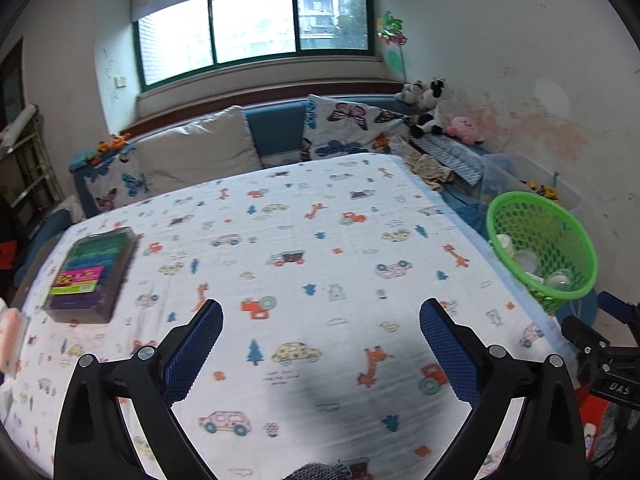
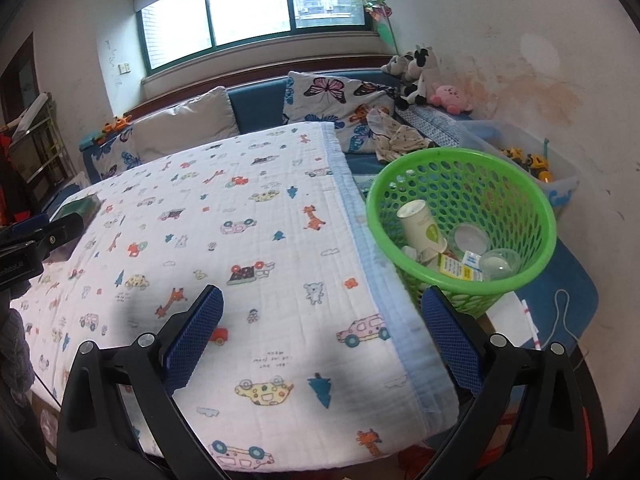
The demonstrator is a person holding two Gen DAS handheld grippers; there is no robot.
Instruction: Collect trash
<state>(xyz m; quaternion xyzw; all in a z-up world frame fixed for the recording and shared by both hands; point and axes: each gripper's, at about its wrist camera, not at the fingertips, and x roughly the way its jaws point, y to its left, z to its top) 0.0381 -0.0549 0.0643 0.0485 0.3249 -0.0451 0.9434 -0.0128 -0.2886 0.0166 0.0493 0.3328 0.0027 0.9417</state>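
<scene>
A green mesh basket (image 2: 536,216) stands off the table's right edge; it also shows in the left wrist view (image 1: 580,248). In it lie a paper cup (image 2: 420,226), clear plastic lids (image 2: 500,265) and a yellow-white carton (image 2: 456,269). My left gripper (image 1: 320,322) is open and empty above the table's near middle. My right gripper (image 2: 322,308) is open and empty above the table's right front corner, left of the basket. The right gripper's body shows at the left wrist view's right edge (image 1: 600,356).
The table carries a white cloth with cartoon cars and giraffes (image 1: 304,216). A clear box of coloured items (image 1: 94,274) lies at its left. A sofa with butterfly cushions (image 1: 344,128), plush toys (image 2: 420,72) and a clear toy bin (image 2: 532,160) stand behind and right.
</scene>
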